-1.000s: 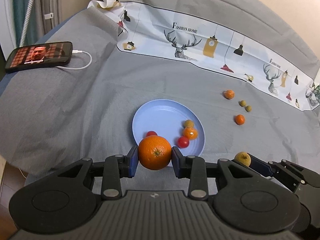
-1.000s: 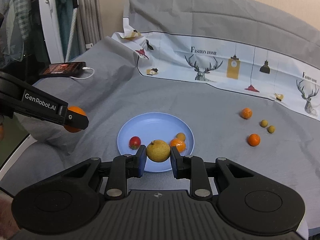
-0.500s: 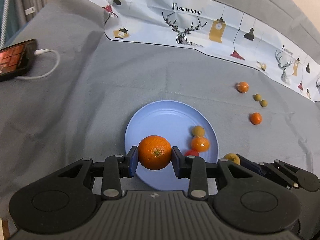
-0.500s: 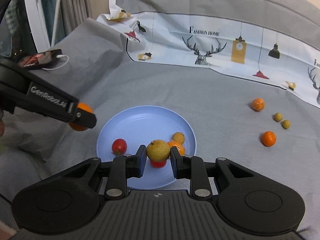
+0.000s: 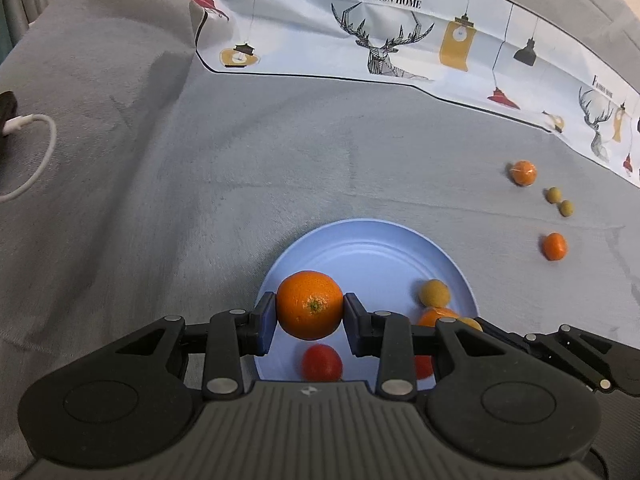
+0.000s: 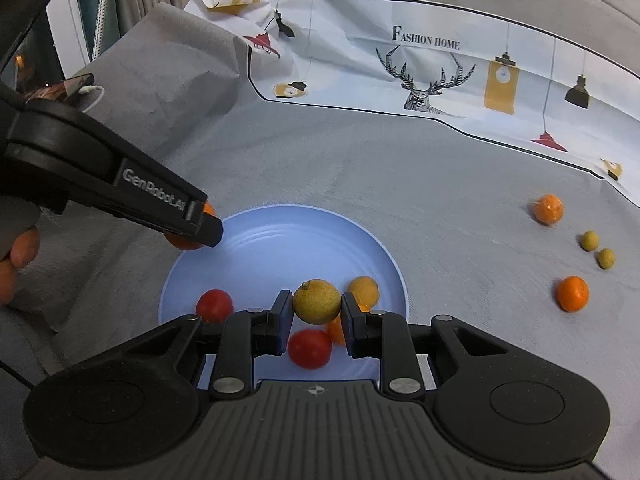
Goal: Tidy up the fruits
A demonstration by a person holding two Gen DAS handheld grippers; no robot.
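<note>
My left gripper point(image 5: 309, 316) is shut on a big orange point(image 5: 309, 305), held just above the near left part of the pale blue plate point(image 5: 372, 248). Over the plate's near side, my right gripper point(image 6: 316, 312) is shut on a small yellow lemon point(image 6: 317, 301). On the plate point(image 6: 280, 248) lie two red tomatoes point(image 6: 309, 349) point(image 6: 214, 305), a small orange point(image 6: 336, 330) partly hidden by my fingers, and a yellow fruit point(image 6: 363, 289). The left gripper's side and its orange point(image 6: 188, 240) show at the plate's left rim in the right wrist view.
Loose on the grey cloth to the right are two small oranges point(image 6: 547, 209) point(image 6: 573, 293) and two small green fruits point(image 6: 589, 240) point(image 6: 605, 258). A printed white cloth point(image 6: 440, 64) lies at the back. A phone point(image 6: 68, 85) with a white cable point(image 5: 36, 160) sits far left.
Both grippers have come forward and down over the plate, each still holding its fruit. The plate looms larger and the phone has slid out to the left edge.
</note>
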